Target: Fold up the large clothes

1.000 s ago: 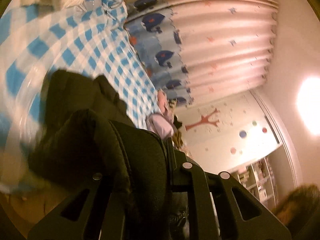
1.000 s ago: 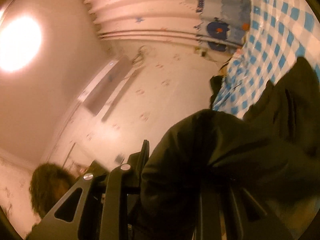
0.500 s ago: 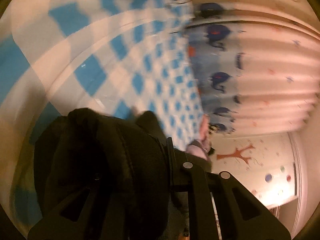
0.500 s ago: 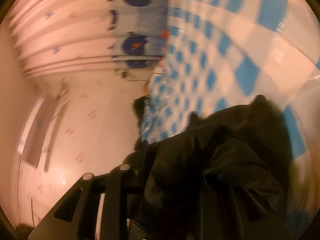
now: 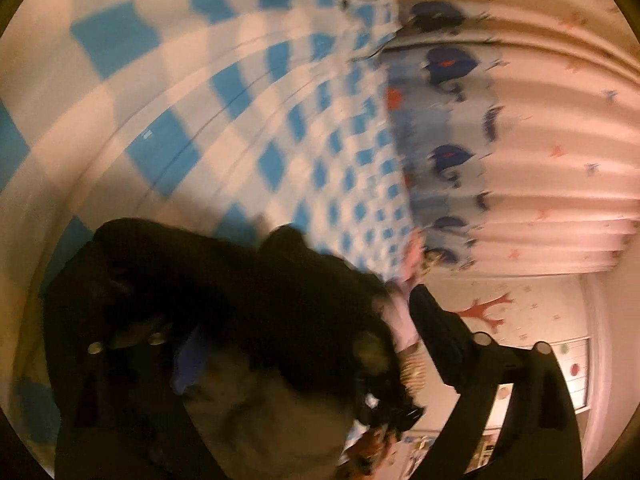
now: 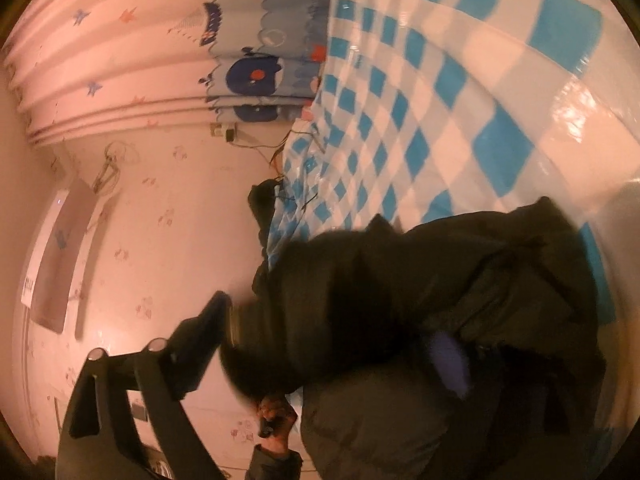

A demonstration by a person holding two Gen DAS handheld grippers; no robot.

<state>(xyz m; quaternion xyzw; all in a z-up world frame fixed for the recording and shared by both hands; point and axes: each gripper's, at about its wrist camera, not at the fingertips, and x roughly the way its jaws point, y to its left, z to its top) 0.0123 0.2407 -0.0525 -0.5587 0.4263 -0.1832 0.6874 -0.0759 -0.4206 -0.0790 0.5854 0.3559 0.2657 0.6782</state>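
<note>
Both grippers, left (image 5: pixel 264 344) and right (image 6: pixel 332 344), have just sprung wide, pads apparently clear of the coat (image 6: pixel 460 280), seemingly dropping its fold onto the cloth (image 5: pixel 200 128)

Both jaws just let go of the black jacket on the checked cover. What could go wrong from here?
1. The black jacket lies bunched between both sets of open jaws, so the fold may slump open.
2. Its fabric still sits between the fingers, and pulling back could snag and drag it.
3. The checked cover looks glossy, so the jacket may slide.

Dark jacket (image 5: pixel 248 280) on checkered cloth (image 5: pixel 248 92)
</note>
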